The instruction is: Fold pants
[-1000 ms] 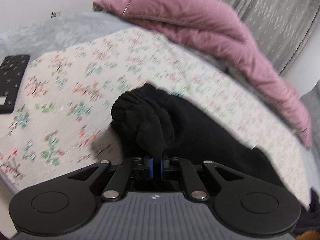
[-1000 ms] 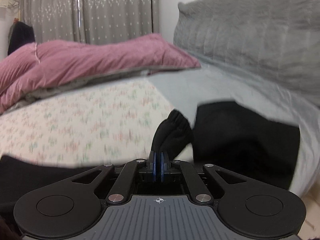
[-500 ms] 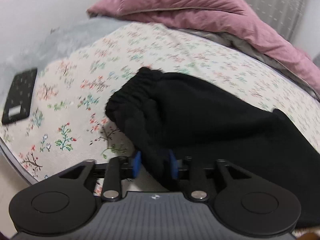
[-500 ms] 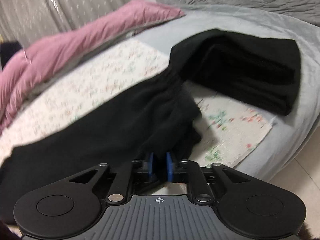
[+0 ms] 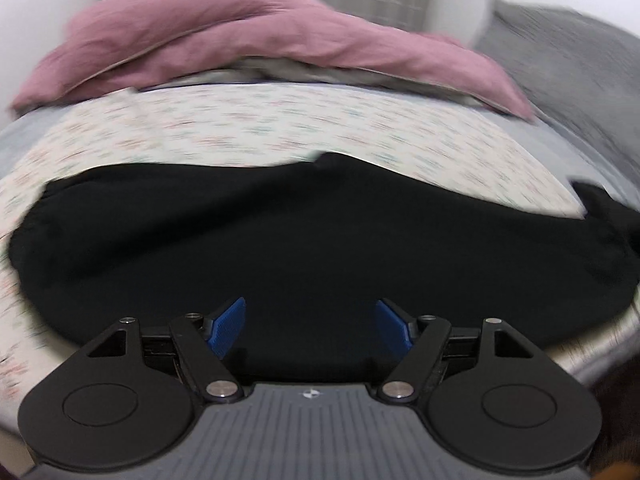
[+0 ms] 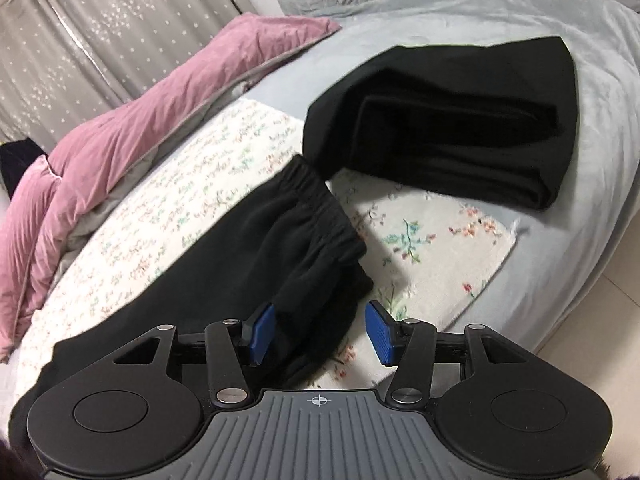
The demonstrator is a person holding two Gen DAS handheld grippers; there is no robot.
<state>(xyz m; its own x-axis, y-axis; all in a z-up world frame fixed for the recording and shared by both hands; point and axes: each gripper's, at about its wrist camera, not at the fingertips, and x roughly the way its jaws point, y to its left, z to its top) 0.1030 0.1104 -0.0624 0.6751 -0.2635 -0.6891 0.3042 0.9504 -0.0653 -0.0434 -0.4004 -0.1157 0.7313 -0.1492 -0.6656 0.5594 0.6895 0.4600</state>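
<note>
Both of your claws had let go within the last second: a second earlier each pair of blue pads was pinched shut on a bunch of black cloth, half a second ago they were part open, and now they stood wide apart. Your left gripper (image 5: 310,330) had its jaws spread, with the black fleece pants (image 5: 312,240) lying flat and stretched sideways across the white floral-print blanket (image 5: 280,128) just ahead of it; the cloth filled the gap between the pads, though the blur made it hard to tell whether either pad touched it. Your right gripper (image 6: 318,334) was spread too. Its left blue pad (image 6: 260,334) lay against the cloth at the gathered elastic end of the pants (image 6: 256,248), and the right pad stood clear over the blanket (image 6: 440,240).

The black phone-like slab seen beside the pants earlier no longer showed in the left view, which now faced along the bed toward the crumpled pink velvet quilt (image 5: 248,36) and the grey quilted headboard (image 5: 568,52).

In the right view a second black garment, folded into a thick rectangle (image 6: 460,120), lay on the pale grey bed sheet (image 6: 592,184), its corner just beside the pants' elastic end. Grey star-dotted curtains (image 6: 120,24) hung behind. No readable writing showed; only a small crosshair mark sat on each gripper body.
</note>
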